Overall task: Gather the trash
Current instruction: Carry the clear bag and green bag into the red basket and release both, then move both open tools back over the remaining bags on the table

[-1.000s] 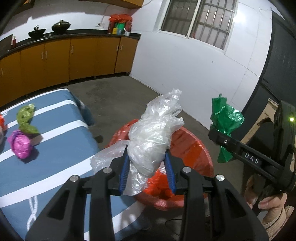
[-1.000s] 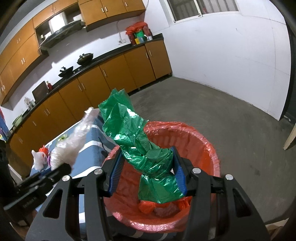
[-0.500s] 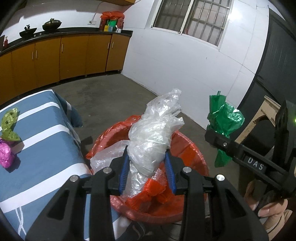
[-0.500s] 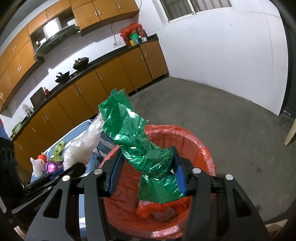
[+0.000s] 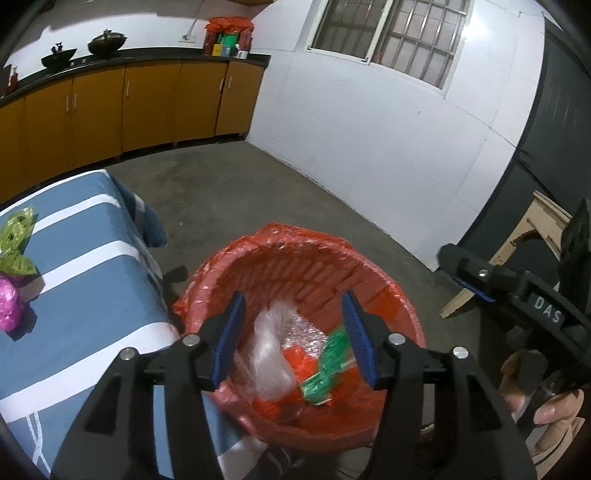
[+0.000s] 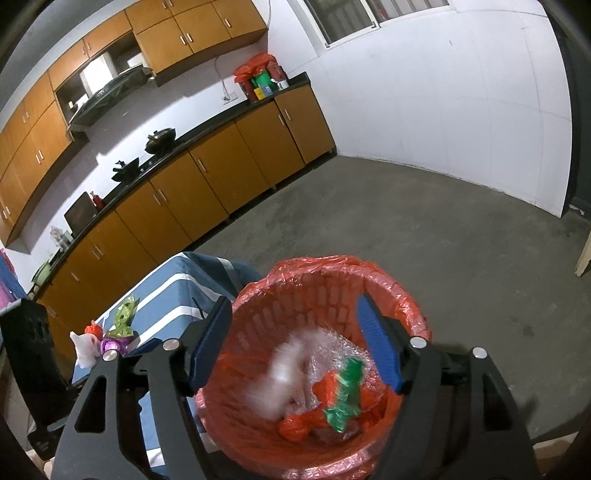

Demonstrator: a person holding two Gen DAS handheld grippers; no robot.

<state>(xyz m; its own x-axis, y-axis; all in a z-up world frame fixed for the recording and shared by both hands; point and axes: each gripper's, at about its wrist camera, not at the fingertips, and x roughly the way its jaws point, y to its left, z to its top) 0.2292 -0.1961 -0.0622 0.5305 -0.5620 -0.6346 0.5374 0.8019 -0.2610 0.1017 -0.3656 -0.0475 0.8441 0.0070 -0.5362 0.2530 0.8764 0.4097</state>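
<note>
Overall light: dim indoor artificial light; white walls brightest, floor grey and dull.
Glare: bright patch on the white painted wall [image 5: 476, 33] beside the barred window [image 5: 391, 33], far above the tongs.
Shadows: soft dark shadow on the blue-and-white striped cloth [image 5: 85, 266] left of the tongs.
Motion blur: clear crumpled plastic bag [image 6: 284, 380] and green foil wrapper [image 5: 327, 363] smeared between the blue pads [image 5: 227, 339].
Distortion: strong fisheye curve; black vignette at corners.
</note>
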